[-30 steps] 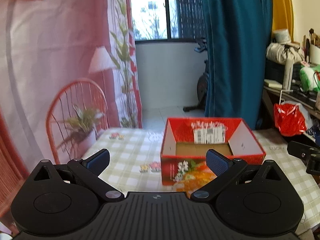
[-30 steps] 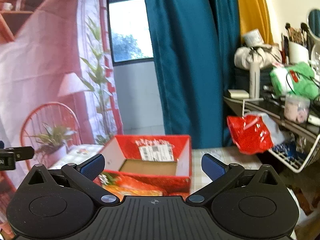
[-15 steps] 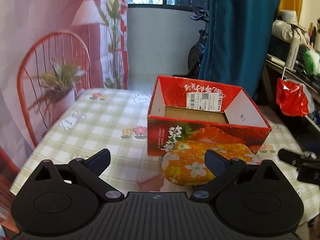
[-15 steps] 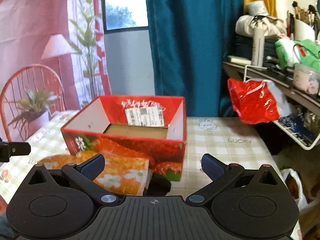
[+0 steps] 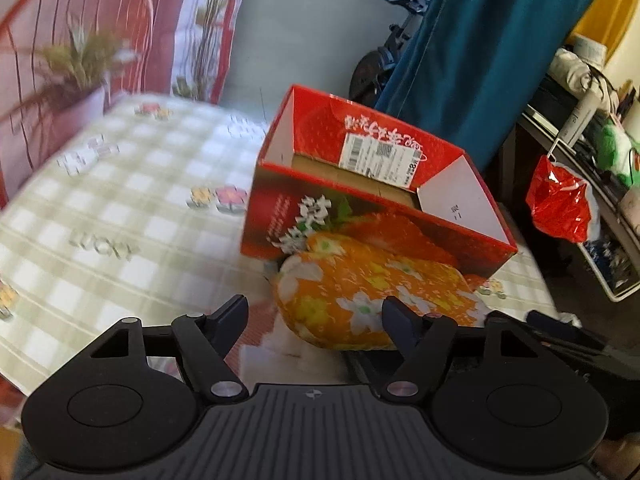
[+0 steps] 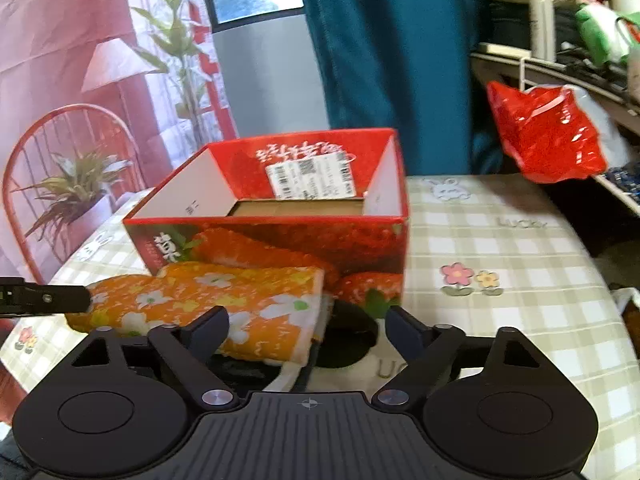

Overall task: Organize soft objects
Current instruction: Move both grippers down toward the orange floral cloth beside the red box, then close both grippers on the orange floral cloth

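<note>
Both tools, the left tool (image 5: 314, 314) and the right tool (image 6: 307, 324), are closing but pinching nothing, reaching for the soft orange flowered cloth (image 6: 208, 300) lying by the counter's near edge, against the open red cardboard box (image 6: 280, 236).

folded orange floral cloth (image 6: 224, 300) against box (image 6: 280, 248)

Folded towel (image 6: 208, 304) before box (image 6: 280, 240) on table (image 6: 520, 264)
</note>
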Available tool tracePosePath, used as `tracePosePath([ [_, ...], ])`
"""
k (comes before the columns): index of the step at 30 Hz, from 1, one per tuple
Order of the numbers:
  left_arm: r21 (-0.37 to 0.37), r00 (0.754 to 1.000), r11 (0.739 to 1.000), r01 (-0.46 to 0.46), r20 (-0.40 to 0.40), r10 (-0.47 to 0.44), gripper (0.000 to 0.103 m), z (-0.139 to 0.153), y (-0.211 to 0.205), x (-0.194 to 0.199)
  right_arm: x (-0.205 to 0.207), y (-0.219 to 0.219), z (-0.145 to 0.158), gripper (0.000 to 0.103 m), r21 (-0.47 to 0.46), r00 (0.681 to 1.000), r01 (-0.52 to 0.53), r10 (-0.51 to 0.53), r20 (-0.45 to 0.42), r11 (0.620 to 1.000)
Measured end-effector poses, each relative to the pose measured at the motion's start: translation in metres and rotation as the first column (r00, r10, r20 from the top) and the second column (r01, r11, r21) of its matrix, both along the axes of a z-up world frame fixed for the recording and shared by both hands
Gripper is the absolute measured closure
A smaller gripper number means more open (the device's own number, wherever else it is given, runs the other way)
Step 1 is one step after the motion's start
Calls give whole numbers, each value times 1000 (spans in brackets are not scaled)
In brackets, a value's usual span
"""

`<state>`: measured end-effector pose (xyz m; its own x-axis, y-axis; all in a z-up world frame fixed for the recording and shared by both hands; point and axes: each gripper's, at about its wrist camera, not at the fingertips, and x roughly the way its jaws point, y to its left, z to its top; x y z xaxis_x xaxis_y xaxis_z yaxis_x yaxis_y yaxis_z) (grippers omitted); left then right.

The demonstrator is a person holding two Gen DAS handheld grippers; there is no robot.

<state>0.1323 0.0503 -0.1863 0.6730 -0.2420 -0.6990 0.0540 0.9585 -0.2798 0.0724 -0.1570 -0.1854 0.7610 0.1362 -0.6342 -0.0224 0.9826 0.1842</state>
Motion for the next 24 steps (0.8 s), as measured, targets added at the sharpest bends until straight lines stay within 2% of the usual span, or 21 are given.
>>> tracePosePath([
  [6,-64,999,998,-3,-52,0,32,-9,5,13,12,2,-6,36,45,998,-56,57,-25,997],
  [11,-108,996,994,0,-92,-10,32,-15,8,21,20,1,-13,36,97,995,-71,78,-60,993],
  [15,-202,989,979,-1,-142,-28,32,-21,11,28,24,0,-17,37,124,993,-85,95,-75,989],
  [17,-183,990,983,4,-140,-30,34,-23,8,30,26,0,-18,38,135,991,-91,102,-83,987],
  [19,-180,990,984,11,-139,-36,40,-24,6,32,27,1,-20,38,141,991,-94,107,-87,986],
  [21,-167,991,986,17,-127,-38,57,-23,5,33,28,0,-21,38,148,990,-96,110,-90,984],
  [24,-109,995,993,45,-88,-54,72,-15,1,31,28,-2,-21,45,155,989,-100,115,-93,983],
])
